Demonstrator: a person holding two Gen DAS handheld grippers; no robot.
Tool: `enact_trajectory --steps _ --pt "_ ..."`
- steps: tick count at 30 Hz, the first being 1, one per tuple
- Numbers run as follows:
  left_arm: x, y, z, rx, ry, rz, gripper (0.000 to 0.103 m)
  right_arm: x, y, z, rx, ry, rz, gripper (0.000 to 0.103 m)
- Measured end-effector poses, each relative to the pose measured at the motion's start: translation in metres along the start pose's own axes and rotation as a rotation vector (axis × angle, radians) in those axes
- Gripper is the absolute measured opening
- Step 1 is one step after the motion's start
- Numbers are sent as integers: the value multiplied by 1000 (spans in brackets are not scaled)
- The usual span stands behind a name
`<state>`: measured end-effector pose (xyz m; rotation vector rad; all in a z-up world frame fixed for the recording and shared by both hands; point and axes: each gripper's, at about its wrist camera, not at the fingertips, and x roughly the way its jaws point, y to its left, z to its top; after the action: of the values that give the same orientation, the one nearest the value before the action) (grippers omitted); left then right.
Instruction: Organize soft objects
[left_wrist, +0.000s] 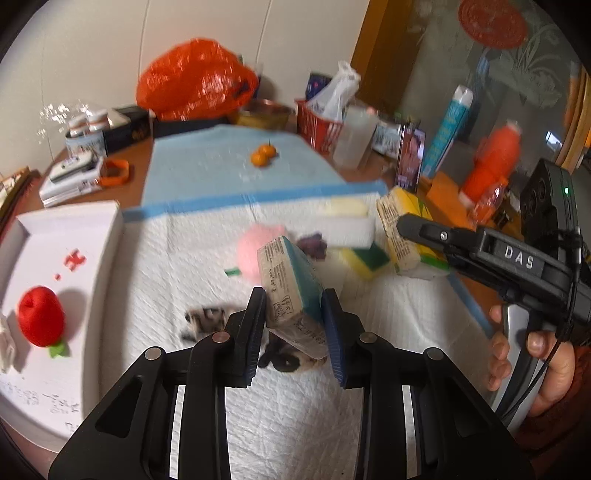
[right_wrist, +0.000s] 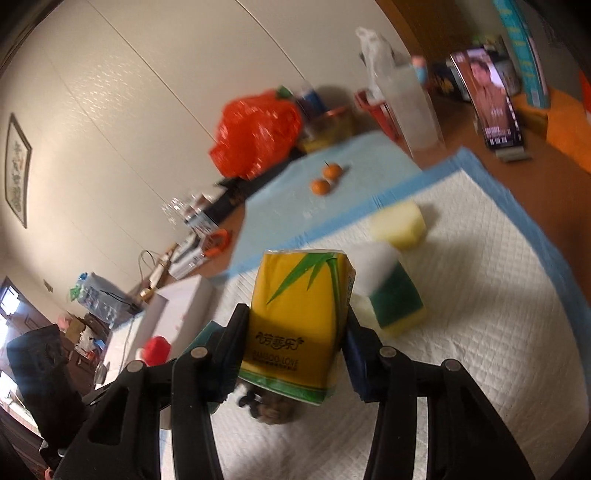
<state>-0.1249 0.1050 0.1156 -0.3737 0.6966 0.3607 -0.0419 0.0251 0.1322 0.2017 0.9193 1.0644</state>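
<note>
My left gripper (left_wrist: 293, 297) is shut on a blue-and-grey tissue pack (left_wrist: 290, 284), held tilted above the white quilted pad (left_wrist: 295, 406). My right gripper (right_wrist: 295, 314) is shut on a yellow tissue pack (right_wrist: 295, 325) printed with green bamboo leaves; in the left wrist view that yellow tissue pack (left_wrist: 400, 236) hangs at the right. On the pad lie a pink pompom (left_wrist: 251, 251), a white sponge (left_wrist: 347, 229), a yellow-green sponge (left_wrist: 365, 260), dark hair ties (left_wrist: 277, 360) and a zebra-patterned piece (left_wrist: 207, 317). A red plush fruit (left_wrist: 40, 321) lies in the white box (left_wrist: 105, 258).
Two tangerines (left_wrist: 263, 155) sit on the blue mat behind. At the back are an orange plastic bag (left_wrist: 195, 81), a red basket (left_wrist: 317, 125), a clear container (left_wrist: 354, 136) and an orange bottle (left_wrist: 491, 158). A person's hand (left_wrist: 532, 365) grips the right handle.
</note>
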Motion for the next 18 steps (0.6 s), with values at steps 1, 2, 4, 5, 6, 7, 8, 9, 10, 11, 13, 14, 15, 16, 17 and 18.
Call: enact_trajectory --steps 1,2,4,5,6,7,8,9,10,11,13,14,15,16,17,18 --pt "-7 1 4 -2 -20 0 30 -3 5 1 -8 -12 6 48" --pt "-16 2 7 -5 -41 -1 30 -5 9 3 -16 -21 13 48" --pt "-30 4 15 -9 -82 -1 30 -10 18 6 -44 -43 33 48" --pt "-38 5 19 -11 -104 2 30 -13 24 8 -56 -52 45 48" --pt "-47 6 23 -11 -127 3 30 -15 29 9 -64 -60 54 48" --pt "-57 8 29 -10 -154 8 30 -18 35 11 -77 -70 66 48" --pt "-65 9 33 -8 -174 12 30 -21 44 14 -97 -81 79 48" --pt "-73 10 38 -2 -195 18 30 -23 50 17 -115 -91 88 48" --pt "-84 10 46 7 -224 27 30 -26 57 20 -135 -103 96 48" --pt "-90 11 49 10 -241 32 30 -28 64 24 -149 -114 104 48" --pt "-108 13 59 16 -288 47 30 -35 79 33 -179 -146 125 48" --pt "-118 16 63 12 -313 53 30 -39 88 38 -195 -166 139 48" --pt "-123 17 64 8 -327 58 30 -43 96 41 -206 -184 151 48" --pt "-132 20 64 1 -349 67 30 -48 104 44 -217 -204 164 48" --pt "-139 23 63 -8 -368 77 30 -52 112 46 -229 -224 179 48" --pt "-144 26 62 -17 -380 85 30 -55 118 45 -236 -238 191 48"
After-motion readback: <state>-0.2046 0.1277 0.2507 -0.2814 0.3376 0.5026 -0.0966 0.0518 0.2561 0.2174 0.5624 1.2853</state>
